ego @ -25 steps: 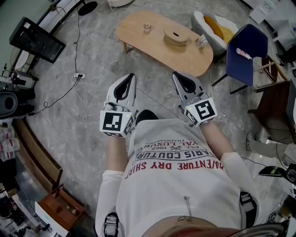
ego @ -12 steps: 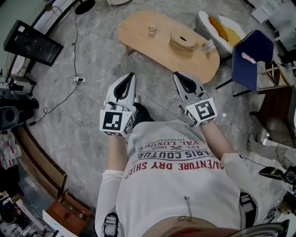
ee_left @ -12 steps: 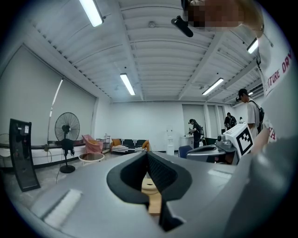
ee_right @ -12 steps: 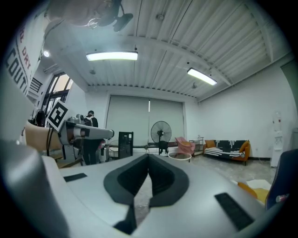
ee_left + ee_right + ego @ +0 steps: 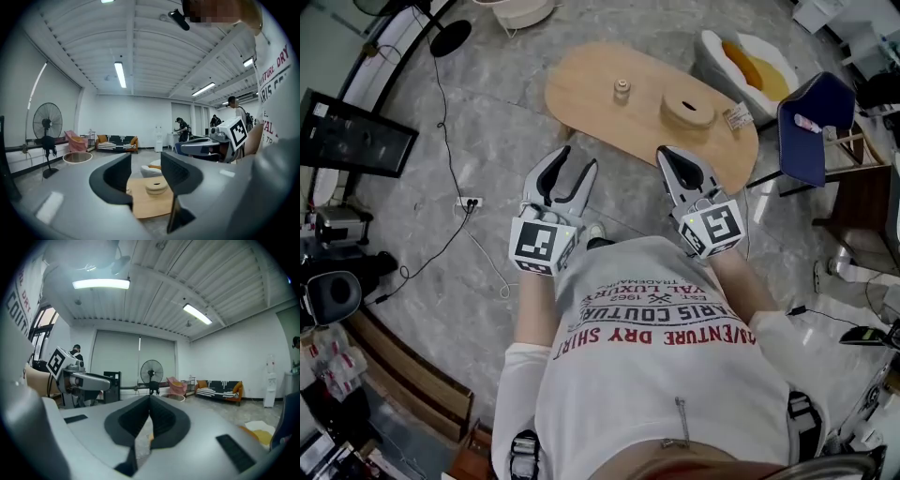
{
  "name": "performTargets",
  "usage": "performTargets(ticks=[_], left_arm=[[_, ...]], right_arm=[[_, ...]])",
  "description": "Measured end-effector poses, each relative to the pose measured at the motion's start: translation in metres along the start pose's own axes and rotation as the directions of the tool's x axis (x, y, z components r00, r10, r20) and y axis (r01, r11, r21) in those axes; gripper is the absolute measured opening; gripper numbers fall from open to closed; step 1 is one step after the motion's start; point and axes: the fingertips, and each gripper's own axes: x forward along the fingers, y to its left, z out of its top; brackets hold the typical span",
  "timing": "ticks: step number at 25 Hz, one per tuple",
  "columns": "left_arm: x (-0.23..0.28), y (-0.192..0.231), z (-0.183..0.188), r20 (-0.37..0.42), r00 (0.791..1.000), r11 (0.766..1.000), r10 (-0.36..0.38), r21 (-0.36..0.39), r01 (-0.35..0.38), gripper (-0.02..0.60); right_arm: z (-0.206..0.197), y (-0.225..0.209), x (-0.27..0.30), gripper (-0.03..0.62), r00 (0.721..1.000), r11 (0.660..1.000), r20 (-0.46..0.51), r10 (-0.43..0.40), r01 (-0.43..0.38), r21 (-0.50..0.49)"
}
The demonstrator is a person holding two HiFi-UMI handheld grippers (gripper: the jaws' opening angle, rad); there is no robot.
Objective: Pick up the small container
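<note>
The small container, a little pale jar with a knob lid, stands on the low oval wooden table, toward its left part. A round wooden disc sits to its right, and shows again between the left jaws as a disc. My left gripper hangs over the floor short of the table, its jaws opening with nothing between them. My right gripper is beside it, shut and empty, its jaws touching.
A blue chair and a white seat with an orange cushion stand at the table's right end. A card lies on the table's right edge. A black monitor and a floor cable with a socket are on the left.
The left jaws have parted from shut. The table and container have come lower in the head view, nearer to both grippers.
</note>
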Motion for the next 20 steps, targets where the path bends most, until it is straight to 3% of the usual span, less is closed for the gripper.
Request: performTargets(ticks=[4, 8, 14, 20], left_arm=[[0.025, 0.052, -0.01, -0.034, 0.998, 0.998, -0.061, -0.001, 0.061, 0.238], [0.055, 0.088, -0.028, -0.075, 0.991, 0.994, -0.109, -0.02, 0.107, 0.259], [0.12, 0.108, -0.066, -0.15, 0.973, 0.984, -0.174, -0.058, 0.167, 0.288], [0.198, 0.126, -0.079, -0.189, 0.956, 0.975, -0.223, -0.048, 0.218, 0.297]], right_arm=[[0.004, -0.006, 0.055, 0.008, 0.998, 0.998, -0.013, -0.056, 0.056, -0.007], [-0.006, -0.02, 0.09, 0.008, 0.994, 0.995, -0.048, -0.1, 0.101, 0.013], [-0.03, -0.068, 0.125, 0.008, 0.984, 0.987, -0.096, -0.147, 0.152, 0.044], [-0.056, -0.135, 0.164, 0.008, 0.982, 0.985, -0.111, -0.156, 0.163, 0.063]])
